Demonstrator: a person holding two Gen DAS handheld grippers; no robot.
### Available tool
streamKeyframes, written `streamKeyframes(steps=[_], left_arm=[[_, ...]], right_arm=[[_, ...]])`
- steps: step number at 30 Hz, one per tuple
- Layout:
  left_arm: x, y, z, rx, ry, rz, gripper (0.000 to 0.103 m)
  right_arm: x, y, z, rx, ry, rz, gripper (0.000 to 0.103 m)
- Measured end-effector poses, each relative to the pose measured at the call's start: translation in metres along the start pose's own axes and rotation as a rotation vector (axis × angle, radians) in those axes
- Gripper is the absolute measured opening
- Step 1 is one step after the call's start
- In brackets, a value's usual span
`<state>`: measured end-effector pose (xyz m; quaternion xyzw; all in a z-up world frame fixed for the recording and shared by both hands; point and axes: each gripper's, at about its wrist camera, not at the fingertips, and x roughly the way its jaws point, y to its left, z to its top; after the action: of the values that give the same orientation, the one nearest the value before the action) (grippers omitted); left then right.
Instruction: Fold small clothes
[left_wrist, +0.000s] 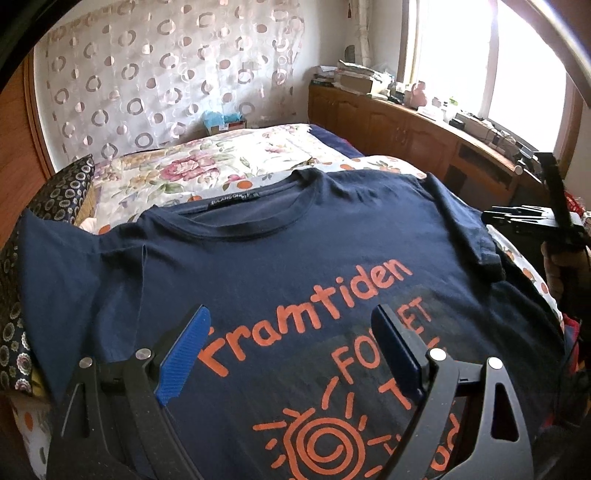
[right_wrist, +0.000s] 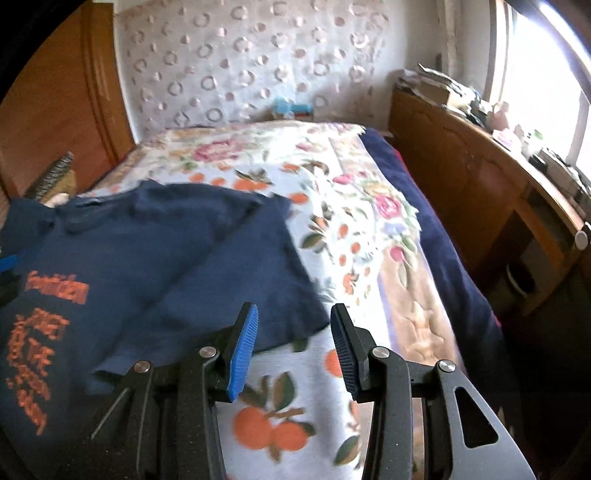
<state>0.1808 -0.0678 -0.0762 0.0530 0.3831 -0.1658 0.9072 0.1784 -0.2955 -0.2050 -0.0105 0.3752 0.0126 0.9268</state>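
A navy T-shirt (left_wrist: 280, 251) with orange print lies face up and spread flat on the bed, collar toward the headboard. My left gripper (left_wrist: 291, 314) is open and empty, hovering over the printed chest. The shirt also shows in the right wrist view (right_wrist: 177, 258), at the left, with its right sleeve lying out over the bedspread. My right gripper (right_wrist: 293, 314) is open and empty, just above the bedspread by the sleeve's hem. The right gripper also shows in the left wrist view (left_wrist: 517, 218), beyond the shirt's right sleeve.
The bed has a floral and orange-print bedspread (right_wrist: 354, 229) with a dark blue blanket (right_wrist: 443, 258) along its right side. A wooden cabinet (left_wrist: 399, 125) with clutter runs under the window at right. A patterned dark cushion (left_wrist: 59, 195) lies at left.
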Motion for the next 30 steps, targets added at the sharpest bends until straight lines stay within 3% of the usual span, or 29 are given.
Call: streamKeyframes(steps=[5,8,9,10,15,21,26,30], left_arm=[[-0.001,0.003,-0.003,-0.01,0.004,0.004,0.089],[-0.001,0.005,-0.005,-0.016,0.004,0.009,0.089],[-0.002,0.006,-0.005,-0.019,0.003,0.009,0.089],[-0.003,0.008,-0.006,-0.021,0.001,0.011,0.089],[-0.01,0.013,-0.008,-0.032,-0.008,0.024,0.089],[-0.022,0.024,-0.012,-0.055,-0.022,0.051,0.089],[-0.03,0.033,-0.015,-0.077,-0.031,0.067,0.089],[-0.03,0.037,-0.018,-0.087,-0.029,0.071,0.089]], right_arm=[[0.022,0.009,-0.003,0.001,0.029,0.015,0.04],[0.025,0.016,-0.002,-0.016,0.016,0.035,0.021],[0.024,0.016,-0.002,-0.032,0.012,0.024,0.008],[0.024,0.017,-0.001,-0.049,0.012,0.02,0.005],[0.026,0.024,0.015,-0.072,-0.019,0.116,0.004],[0.027,0.09,0.054,-0.181,-0.101,0.273,0.004],[0.047,0.137,0.075,-0.25,-0.104,0.318,0.004],[0.049,0.144,0.086,-0.245,-0.114,0.354,0.004]])
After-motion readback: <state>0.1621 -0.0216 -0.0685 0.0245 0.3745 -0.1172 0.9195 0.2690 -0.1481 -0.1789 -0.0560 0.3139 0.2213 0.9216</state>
